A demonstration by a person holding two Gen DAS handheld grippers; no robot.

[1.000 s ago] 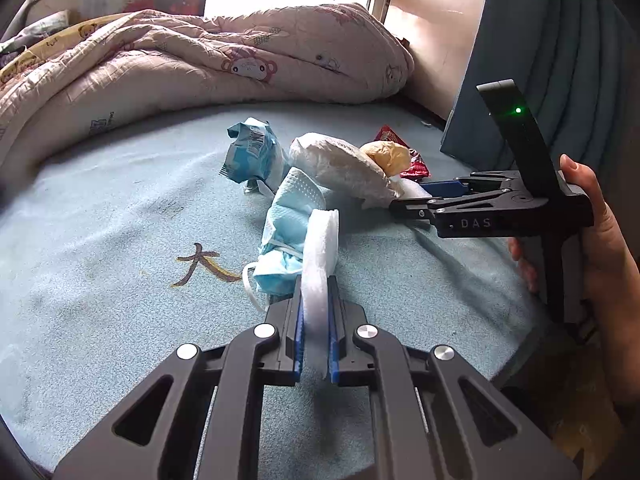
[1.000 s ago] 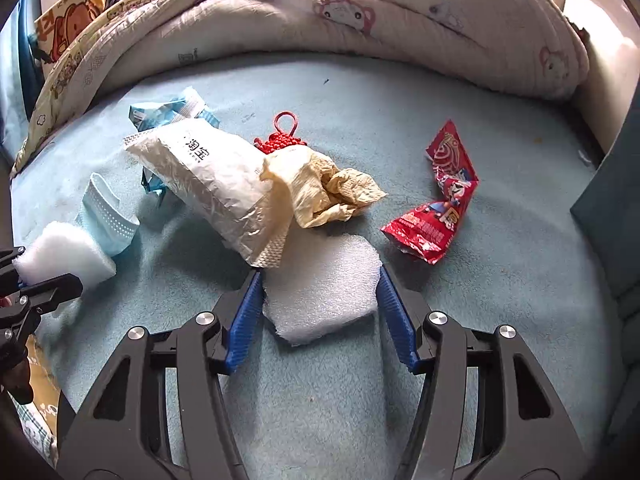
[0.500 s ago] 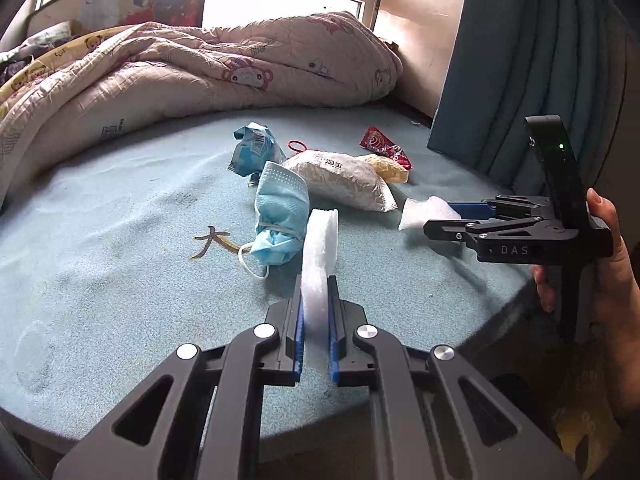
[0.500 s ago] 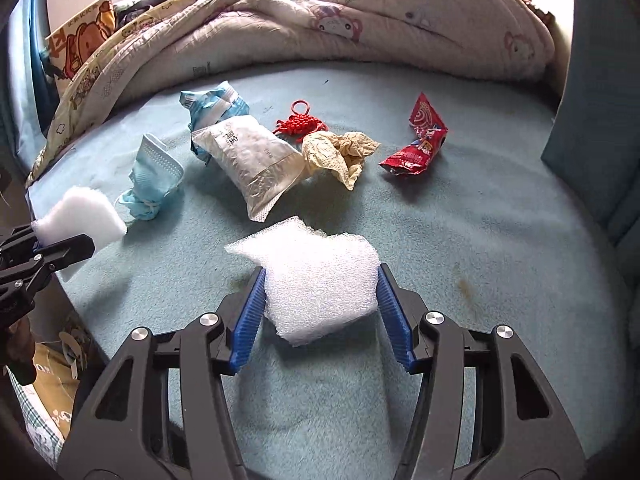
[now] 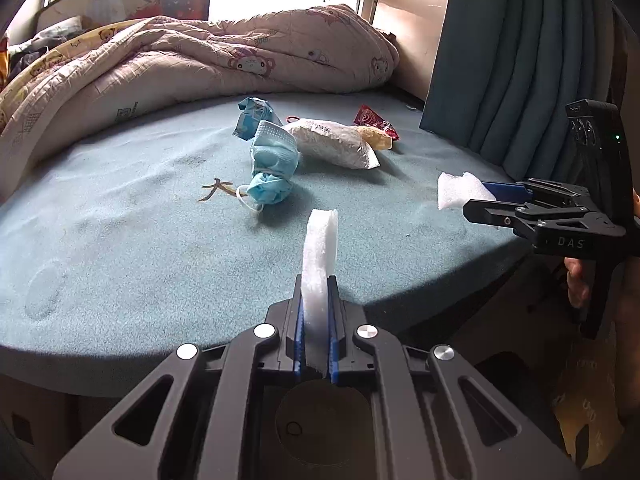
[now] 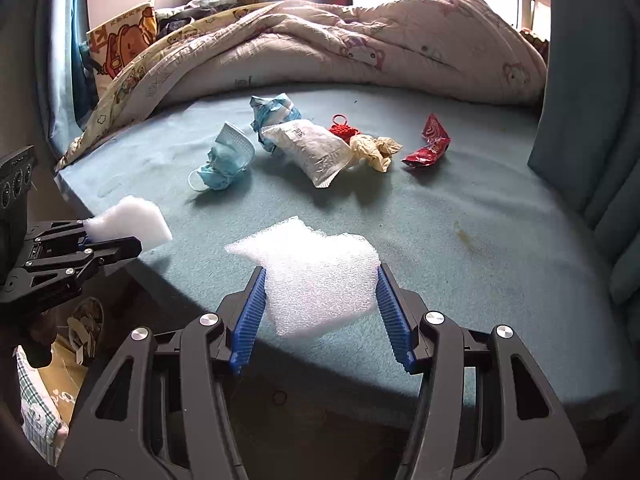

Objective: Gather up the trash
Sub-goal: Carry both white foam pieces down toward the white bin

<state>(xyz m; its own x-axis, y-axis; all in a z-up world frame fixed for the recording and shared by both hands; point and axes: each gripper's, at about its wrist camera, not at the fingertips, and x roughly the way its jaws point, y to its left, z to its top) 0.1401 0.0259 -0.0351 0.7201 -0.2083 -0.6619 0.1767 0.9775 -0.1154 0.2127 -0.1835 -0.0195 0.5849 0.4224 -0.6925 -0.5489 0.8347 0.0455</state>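
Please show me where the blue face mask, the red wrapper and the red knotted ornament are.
blue face mask point(image 6: 224, 160): right wrist view, on its crumpled middle.
red wrapper point(image 6: 430, 148): right wrist view, on its centre.
red knotted ornament point(image 6: 343, 129): right wrist view, on its knot.

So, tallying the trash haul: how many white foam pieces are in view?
2. One thin foam piece is pinched in the left gripper; a wider foam sheet is clamped in the right gripper. Both hang near the bed's edge. None visible elsewhere.

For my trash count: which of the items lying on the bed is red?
The crumpled red wrapper, far right of the pile beside the beige paper; the mask and packet are blue.
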